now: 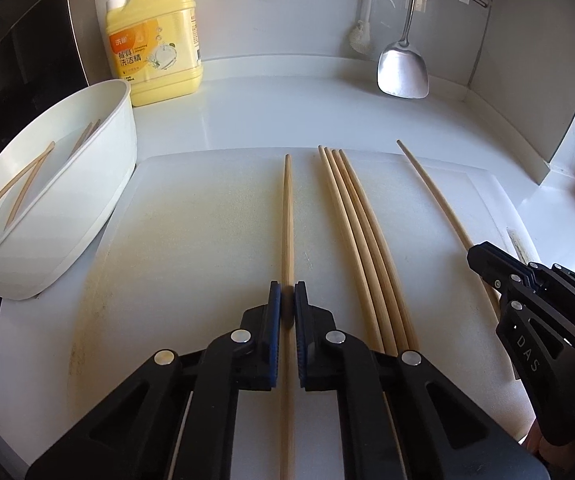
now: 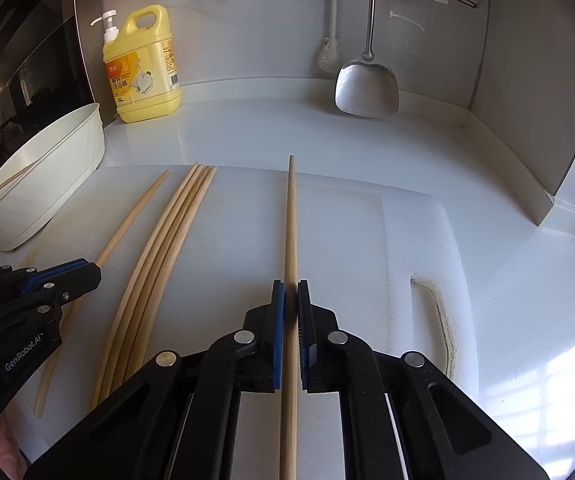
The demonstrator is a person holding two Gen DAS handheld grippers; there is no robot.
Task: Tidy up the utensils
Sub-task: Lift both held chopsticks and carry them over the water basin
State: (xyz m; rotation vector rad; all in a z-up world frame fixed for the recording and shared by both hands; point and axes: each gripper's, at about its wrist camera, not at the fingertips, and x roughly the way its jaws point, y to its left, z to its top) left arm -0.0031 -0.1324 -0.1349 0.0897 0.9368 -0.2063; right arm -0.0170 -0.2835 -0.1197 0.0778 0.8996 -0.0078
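Observation:
On a white cutting board (image 1: 191, 208) lie wooden chopsticks pointing away from me. My left gripper (image 1: 287, 292) is shut on a single chopstick (image 1: 287, 220), which runs straight between its blue pads. To its right lies a bundle of several chopsticks (image 1: 351, 216) side by side. Further right, my right gripper (image 1: 476, 255) holds another single chopstick (image 1: 435, 196). In the right wrist view that gripper (image 2: 290, 292) is shut on its chopstick (image 2: 291, 216), with the bundle (image 2: 175, 232) and my left gripper (image 2: 89, 274) to the left.
A white basin (image 1: 87, 184) with a few chopsticks (image 1: 23, 184) in it stands at the board's left edge. Behind it is a yellow dish soap bottle (image 1: 155, 40). A steel spatula (image 1: 402, 72) and a white brush (image 2: 329, 56) hang on the back wall.

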